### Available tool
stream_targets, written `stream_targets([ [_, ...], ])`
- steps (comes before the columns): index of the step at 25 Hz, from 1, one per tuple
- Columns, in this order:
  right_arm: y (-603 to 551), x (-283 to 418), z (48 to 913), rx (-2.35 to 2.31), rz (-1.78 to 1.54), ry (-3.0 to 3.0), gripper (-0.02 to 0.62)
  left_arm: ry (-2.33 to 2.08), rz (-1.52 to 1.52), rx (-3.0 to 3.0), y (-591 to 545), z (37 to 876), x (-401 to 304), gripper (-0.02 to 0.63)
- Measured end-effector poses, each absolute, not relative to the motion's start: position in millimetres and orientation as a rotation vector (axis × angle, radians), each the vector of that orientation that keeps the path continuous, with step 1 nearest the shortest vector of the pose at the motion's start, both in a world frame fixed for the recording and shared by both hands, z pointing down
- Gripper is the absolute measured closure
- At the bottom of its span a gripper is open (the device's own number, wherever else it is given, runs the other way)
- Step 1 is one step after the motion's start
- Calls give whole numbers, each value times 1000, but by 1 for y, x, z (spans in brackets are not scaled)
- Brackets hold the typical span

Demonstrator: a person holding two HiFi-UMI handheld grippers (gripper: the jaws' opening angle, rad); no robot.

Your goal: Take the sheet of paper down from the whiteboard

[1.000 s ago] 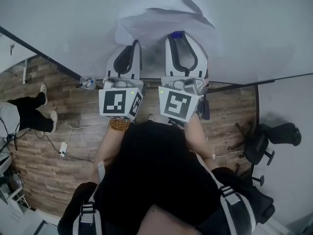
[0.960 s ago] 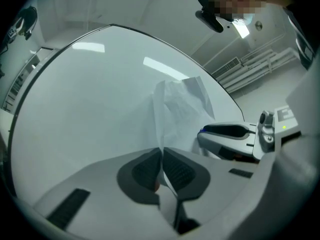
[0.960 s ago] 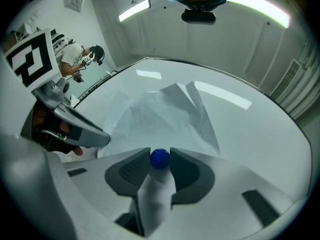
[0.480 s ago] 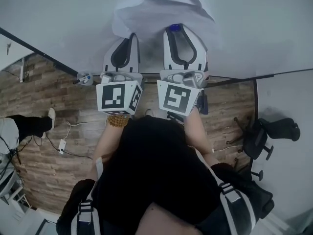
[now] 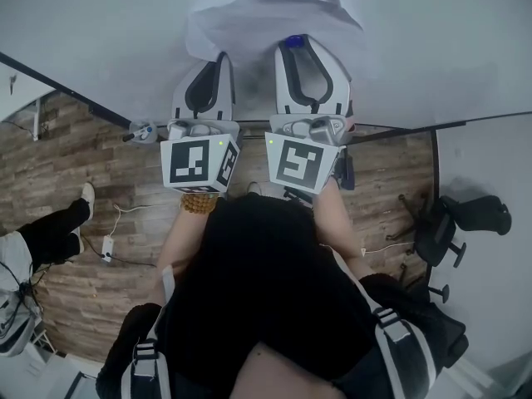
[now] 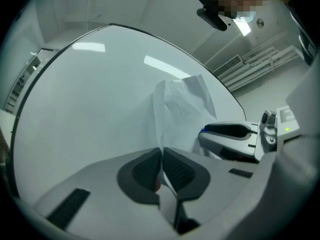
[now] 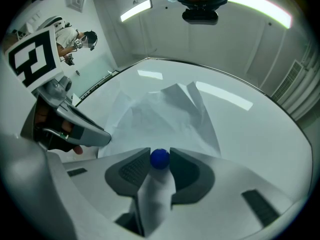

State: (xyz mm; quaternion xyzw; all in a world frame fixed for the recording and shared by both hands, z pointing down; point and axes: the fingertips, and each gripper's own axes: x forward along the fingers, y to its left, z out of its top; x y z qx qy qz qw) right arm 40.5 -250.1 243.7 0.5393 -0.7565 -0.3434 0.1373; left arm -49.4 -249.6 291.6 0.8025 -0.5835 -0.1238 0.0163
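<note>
The left gripper (image 6: 162, 156) has its 2 jaws pressed together on a fold of the sheet of paper (image 6: 182, 106), which runs up from between the dark pads as a thin upright edge. A small reddish spot sits low between those pads; what it is cannot be made out. The right gripper (image 7: 160, 173) pinches a round blue magnet (image 7: 160, 158) between its jaw tips, the jaws spread only as wide as the ball, and a strip of the paper lies in the gap under it.

In the head view both grippers reach side by side to the whiteboard (image 5: 432, 48). The left gripper (image 5: 218, 58) and right gripper (image 5: 296, 46) are near each other, well above the board's lower edge. The sheet of paper (image 5: 266, 19) is just above and around their tips. It is crumpled, with 1 corner folded outward and standing off the board near the top of the picture. The blue magnet (image 5: 293, 40) shows only as a small spot at the right gripper's tip.

The sheet's upper edge is cut off by the frame in the head view, so how it meets the board there cannot be told. The person's body hides the floor directly below. To the left, another person's legs (image 5: 51, 233) stand on the wooden floor (image 5: 100, 189), partly cut off by the frame's edge, and a dark office chair (image 5: 461, 223) stands at the right.
</note>
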Motion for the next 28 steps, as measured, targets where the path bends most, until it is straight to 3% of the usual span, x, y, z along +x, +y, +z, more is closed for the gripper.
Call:
stream_targets([
  [28, -247, 40, 242, 1549, -1027, -2178, 477, -1781, -460, 2451, -247, 290, -51, 591],
])
